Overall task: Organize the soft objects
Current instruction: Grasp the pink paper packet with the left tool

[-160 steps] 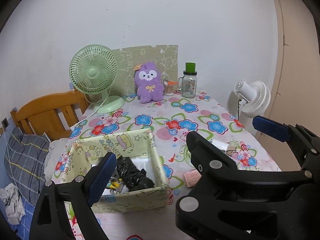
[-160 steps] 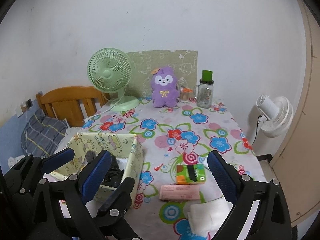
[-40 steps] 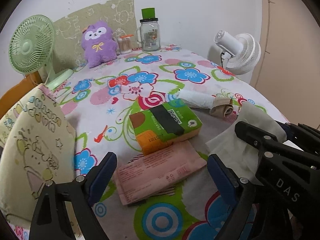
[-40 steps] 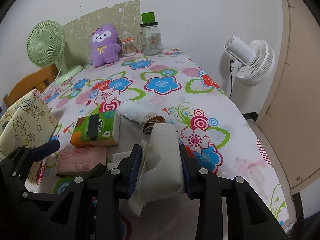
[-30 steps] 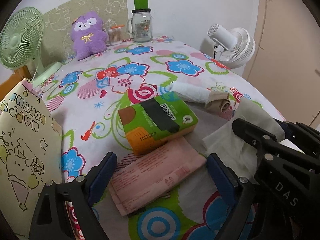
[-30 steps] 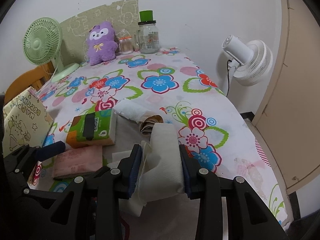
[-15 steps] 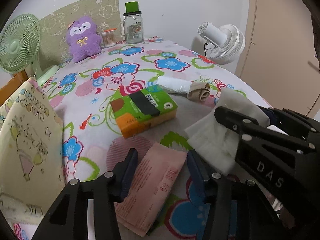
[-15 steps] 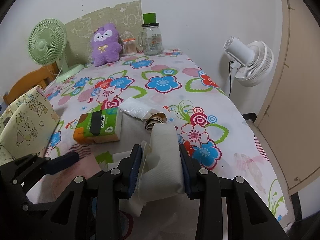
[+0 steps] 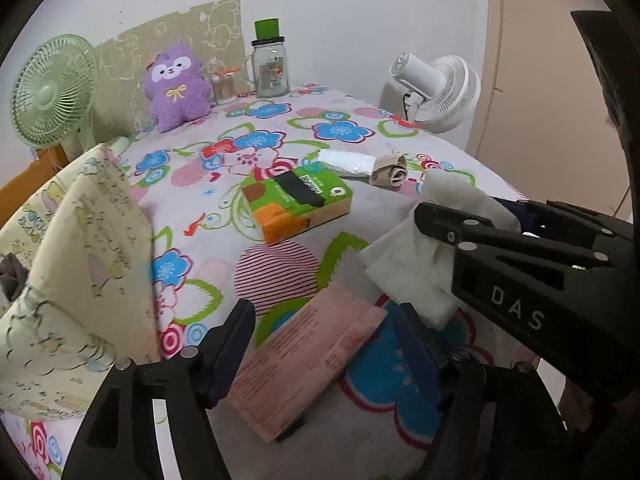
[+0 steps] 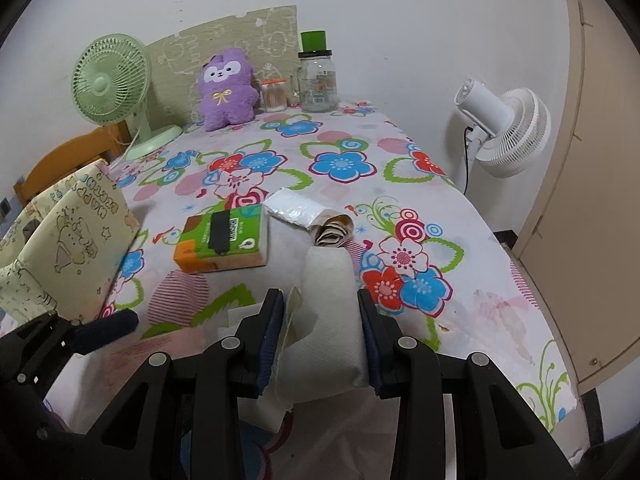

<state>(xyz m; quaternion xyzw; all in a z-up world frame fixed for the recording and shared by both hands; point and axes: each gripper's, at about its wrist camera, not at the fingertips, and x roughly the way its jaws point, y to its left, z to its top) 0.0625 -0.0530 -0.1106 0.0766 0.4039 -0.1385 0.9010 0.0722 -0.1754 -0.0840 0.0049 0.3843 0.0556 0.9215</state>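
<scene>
My right fingers [image 10: 320, 336] clamp the folded white tissue wad [image 10: 326, 320], lifted above the desk [image 10: 460, 248]. My left fingers [image 9: 324, 344] are opening around the pink tissue pack [image 9: 304, 360], which tilts off the floral cloth, beside the yellow fabric bin [image 9: 80, 264].

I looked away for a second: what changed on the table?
The left gripper pinched the pink packet, dragged it nearer and askew, and its jaws are now opening around it. The right gripper stays clamped on the white tissue; the green tissue pack hasn't moved.
</scene>
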